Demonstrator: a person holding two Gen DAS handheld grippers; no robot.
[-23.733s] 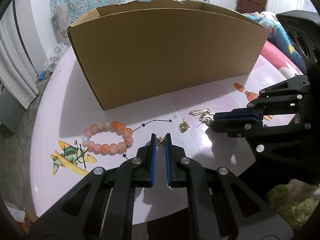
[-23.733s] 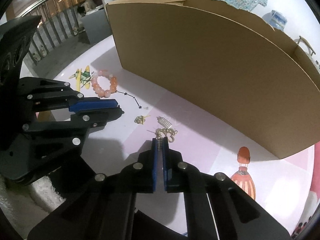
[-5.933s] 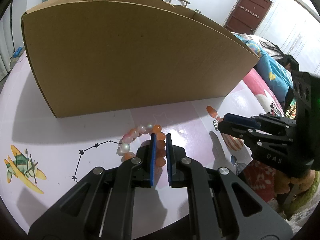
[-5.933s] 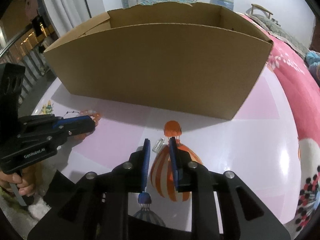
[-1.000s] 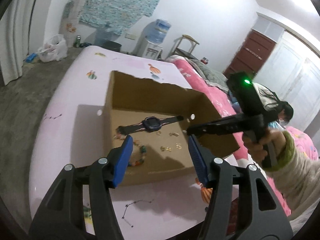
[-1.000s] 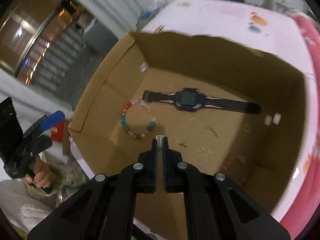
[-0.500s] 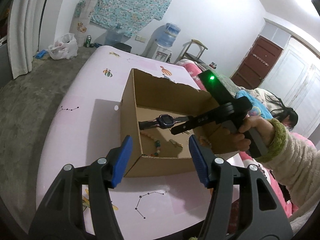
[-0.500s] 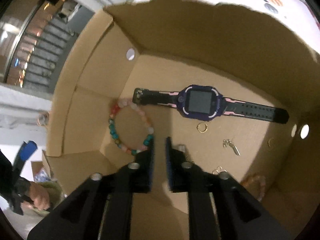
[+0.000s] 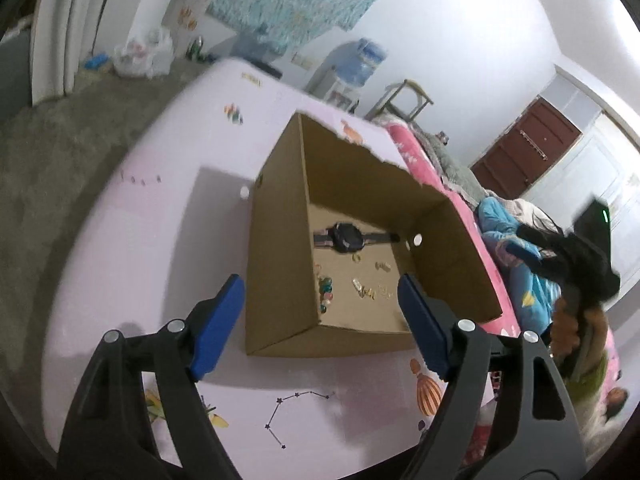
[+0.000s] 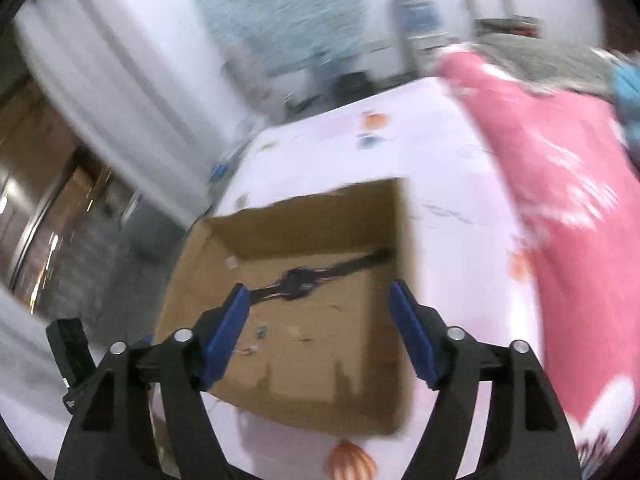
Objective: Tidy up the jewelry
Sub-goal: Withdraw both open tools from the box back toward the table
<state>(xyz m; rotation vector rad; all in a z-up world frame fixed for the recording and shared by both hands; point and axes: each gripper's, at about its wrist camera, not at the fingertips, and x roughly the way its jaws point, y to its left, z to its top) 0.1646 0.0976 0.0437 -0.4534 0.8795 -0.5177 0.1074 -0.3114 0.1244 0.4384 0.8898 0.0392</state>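
Left wrist view
- Left gripper: its fingers stood spread wide, having just been opening further, with nothing between the blue pads; it hung above the near edge of the counter, pointing down at the box.
- Cardboard box: open-topped, it stood on the pink counter, its near corner framed by the two pads without touching them.
- Watch: dark, it lay flat on the box floor toward the far wall, strap stretched out to both sides.
- Beaded bracelet: it lay on the box floor against the left wall, partly hidden by that wall.
- Small gold pieces: they were scattered on the box floor nearer than the watch; their kinds were too small to tell.
- Right gripper: blurred, it was at the right edge, outside the box and above the bed.

Right wrist view (heavily blurred)
- Right gripper: its fingers were released and wide apart, having just been opening, with nothing between them; it was above the box.
- Cardboard box: it was seen from above between and beyond the pads.
- Watch: it lay across the box floor.
- Left gripper: only a dark part showed at the lower left.
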